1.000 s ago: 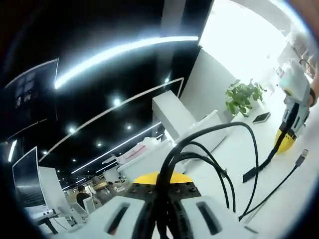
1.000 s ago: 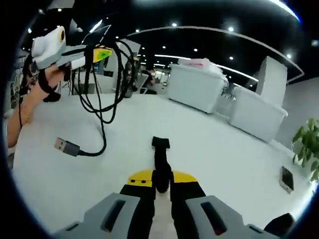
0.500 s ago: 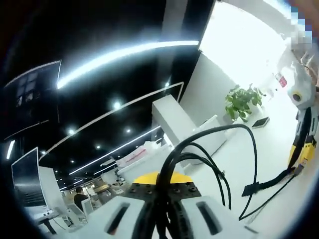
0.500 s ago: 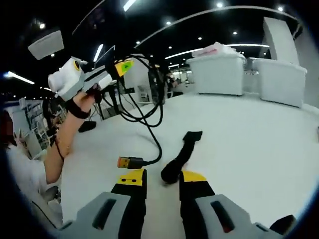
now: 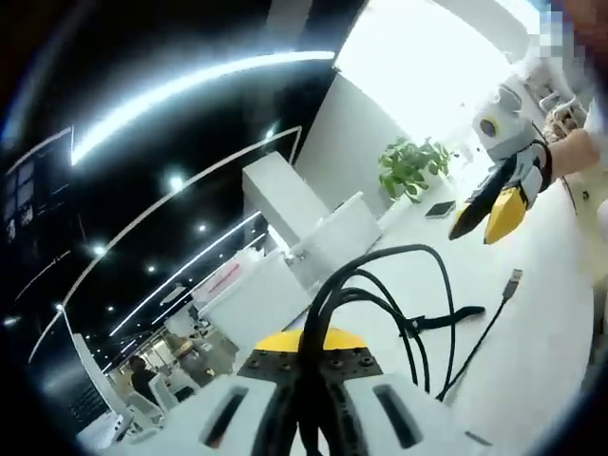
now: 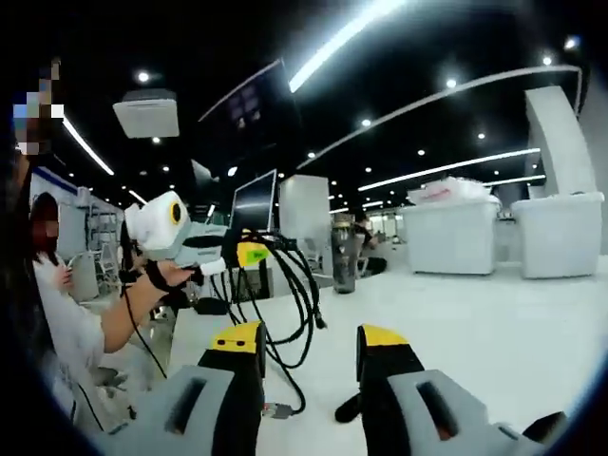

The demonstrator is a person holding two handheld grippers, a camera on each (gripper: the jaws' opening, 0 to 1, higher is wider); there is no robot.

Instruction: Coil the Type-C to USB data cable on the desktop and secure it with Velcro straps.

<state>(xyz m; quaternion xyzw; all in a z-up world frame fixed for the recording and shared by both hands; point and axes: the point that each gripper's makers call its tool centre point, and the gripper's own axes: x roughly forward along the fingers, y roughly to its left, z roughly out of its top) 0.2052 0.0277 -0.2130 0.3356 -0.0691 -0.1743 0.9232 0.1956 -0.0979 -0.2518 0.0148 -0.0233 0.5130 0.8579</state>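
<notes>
- Left gripper view looks along the left tool (image 5: pixel 302 399), whose two jaws are clamped together on a bundle of black cable (image 5: pixel 380 294).
- Several loops of that cable rise out of the jaws and arch over the white worktop (image 5: pixel 532 332).
- One loose strand runs on from the loops and ends in a USB plug (image 5: pixel 512 280), which hangs just above the worktop.
- Beside the loops, a black Velcro strap (image 5: pixel 446 318) sticks out sideways from the cable.
- Beyond the plug, the right tool (image 5: pixel 486 214) is held in the air by a hand in a white sleeve, its yellow-tipped jaws standing apart with nothing between them.
- Farther back on the worktop stand a green potted plant (image 5: pixel 410 166) and a dark phone (image 5: pixel 440 209) lying flat near it.
- Right gripper view shows the right tool's own jaws (image 6: pixel 312 356) spread wide, gripping nothing.
- Past them, a person's hand (image 6: pixel 157 290) holds the left tool (image 6: pixel 242 255) with the coiled cable (image 6: pixel 294 304) hanging from it in loops.
- The cable's plug end (image 6: pixel 277 410) dangles low, close to the right tool's jaws.
- A dark end of the strap (image 6: pixel 348 408) shows between those jaws, against the worktop (image 6: pixel 494 332).
</notes>
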